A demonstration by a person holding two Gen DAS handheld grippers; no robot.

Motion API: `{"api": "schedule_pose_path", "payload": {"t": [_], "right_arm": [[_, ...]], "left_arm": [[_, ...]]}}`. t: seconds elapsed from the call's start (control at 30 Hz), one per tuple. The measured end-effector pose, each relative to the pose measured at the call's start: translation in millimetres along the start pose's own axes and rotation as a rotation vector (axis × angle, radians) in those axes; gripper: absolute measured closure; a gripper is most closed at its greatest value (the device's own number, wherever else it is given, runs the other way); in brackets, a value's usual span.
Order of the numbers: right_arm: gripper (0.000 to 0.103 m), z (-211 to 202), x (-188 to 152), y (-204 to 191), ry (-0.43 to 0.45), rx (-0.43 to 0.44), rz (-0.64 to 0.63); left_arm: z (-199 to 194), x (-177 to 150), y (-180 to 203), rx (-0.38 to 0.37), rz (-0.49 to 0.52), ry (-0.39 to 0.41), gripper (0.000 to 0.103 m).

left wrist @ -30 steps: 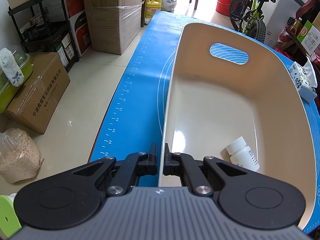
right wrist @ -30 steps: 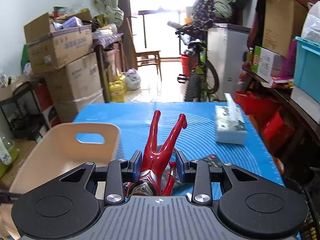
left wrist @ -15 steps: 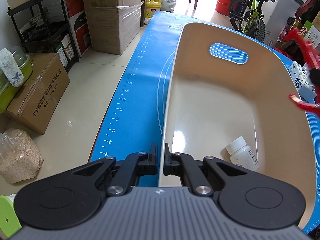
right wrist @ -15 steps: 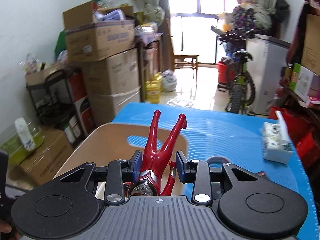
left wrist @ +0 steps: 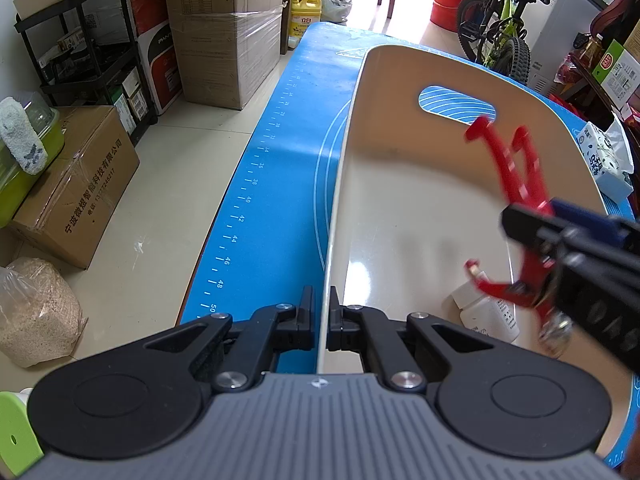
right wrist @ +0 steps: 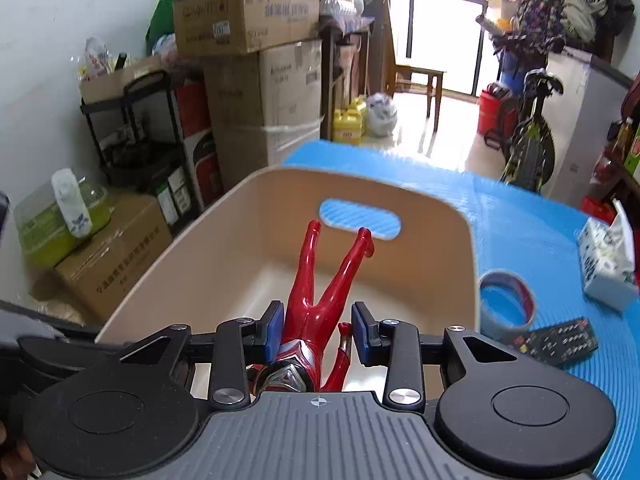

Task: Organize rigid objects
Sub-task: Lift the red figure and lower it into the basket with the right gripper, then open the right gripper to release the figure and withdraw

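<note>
- Mat (left wrist: 280, 168): blue, covers the table; the bin stands on it.
- Bin (left wrist: 404, 80): beige, handle slot in the far wall. Left gripper (left wrist: 323, 320) is clamped on the near rim, one finger inside the wall and one outside, steadying it.
- Figure (right wrist: 320, 292): red toy, held by the right gripper (right wrist: 318, 330); blue pads press its torso, legs point forward and away. In the left view it hangs over the bin's interior, clear of the floor.
- Step in hand, as judged: placing the figure into the bin, carry phase nearly done.
- Next move calls for: lower the figure toward a bare patch of floor, avoid the bottle, then part the jaws and lift out without snagging the legs on the wall.
- Bottle (left wrist: 490, 312): white, lying in the bin's near right corner, partly covered by the figure's arm and the right gripper.
- Tape roll (right wrist: 506, 300) and remote (right wrist: 556, 340): on the mat outside the bin, likely next to sort.
- Hard to make out: figure's head is cut off behind the gripper body in the right view; the figure is motion-blurred in the left view; bottle label unreadable; bin's near wall hidden under both grippers.
</note>
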State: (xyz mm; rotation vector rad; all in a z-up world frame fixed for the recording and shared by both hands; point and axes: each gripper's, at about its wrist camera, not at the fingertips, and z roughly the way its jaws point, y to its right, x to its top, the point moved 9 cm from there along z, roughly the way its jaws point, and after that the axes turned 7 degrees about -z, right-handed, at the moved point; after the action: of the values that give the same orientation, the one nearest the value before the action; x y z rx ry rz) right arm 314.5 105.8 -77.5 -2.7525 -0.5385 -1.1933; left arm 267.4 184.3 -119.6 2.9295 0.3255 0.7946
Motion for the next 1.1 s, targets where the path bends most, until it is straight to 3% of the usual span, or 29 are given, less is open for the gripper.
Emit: {"api": "schedule_pose_path", "payload": {"t": [0.27, 0.57, 0.97, 1.03, 1.1], "right_arm": [[0.060, 27, -28, -18, -0.170, 0.060, -0.046], [0.055, 35, -32, -21, -0.263, 0.071, -0.047], [0.052, -14, -4, 14, -0.107, 0.098, 0.067], [0.036, -26, 3, 26, -0.069, 0.081, 0.088], [0.034, -38, 7, 40, -0.023, 0.057, 0.112]], "left_arm": [[1, -1, 0, 0.002, 0.005, 0.000, 0.098], [1, -1, 1, 0.001, 0.005, 0.000, 0.098], [0, -1, -1, 0.000, 0.004, 0.000, 0.098], [0, -1, -1, -0.001, 0.002, -0.001, 0.098], [0, 0, -1, -0.003, 0.000, -0.002, 0.098]]}}
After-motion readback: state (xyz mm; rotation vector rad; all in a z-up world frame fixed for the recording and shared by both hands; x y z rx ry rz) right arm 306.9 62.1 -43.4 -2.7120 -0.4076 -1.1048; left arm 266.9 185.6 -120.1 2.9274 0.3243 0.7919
